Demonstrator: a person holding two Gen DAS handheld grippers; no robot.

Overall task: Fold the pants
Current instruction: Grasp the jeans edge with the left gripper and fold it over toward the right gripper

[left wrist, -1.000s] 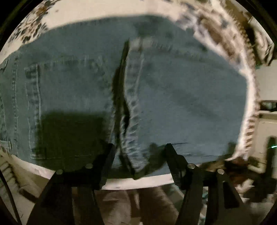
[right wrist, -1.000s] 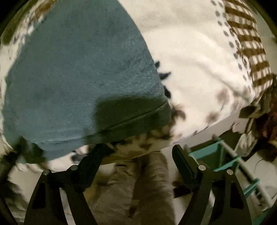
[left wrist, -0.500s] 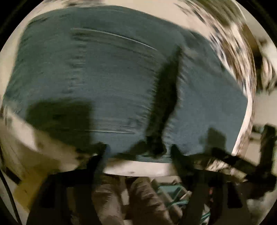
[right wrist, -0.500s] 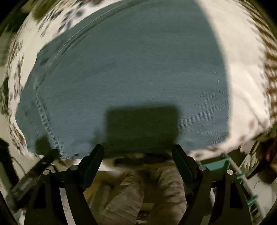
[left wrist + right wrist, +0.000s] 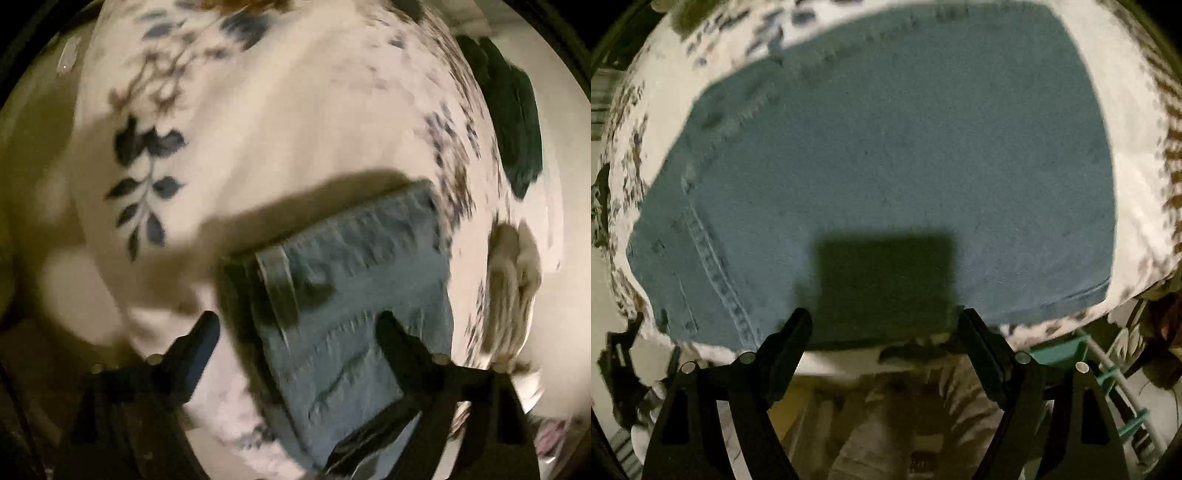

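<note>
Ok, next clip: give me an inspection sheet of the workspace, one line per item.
Surface: white bedding with a dark leaf print, edge blurred.
Job's things: blue jeans lying flat, folded; waistband end under the left tool.
Clutter: dark green cloth and a pale bundle beside the bedding.
Grippers: left tool closing slightly, nothing pinched; right tool open, empty, over the jeans' near edge.
Cables: nothing seen.
Surroundings: teal rack below the bedding; person's trouser legs under the right tool.
</note>
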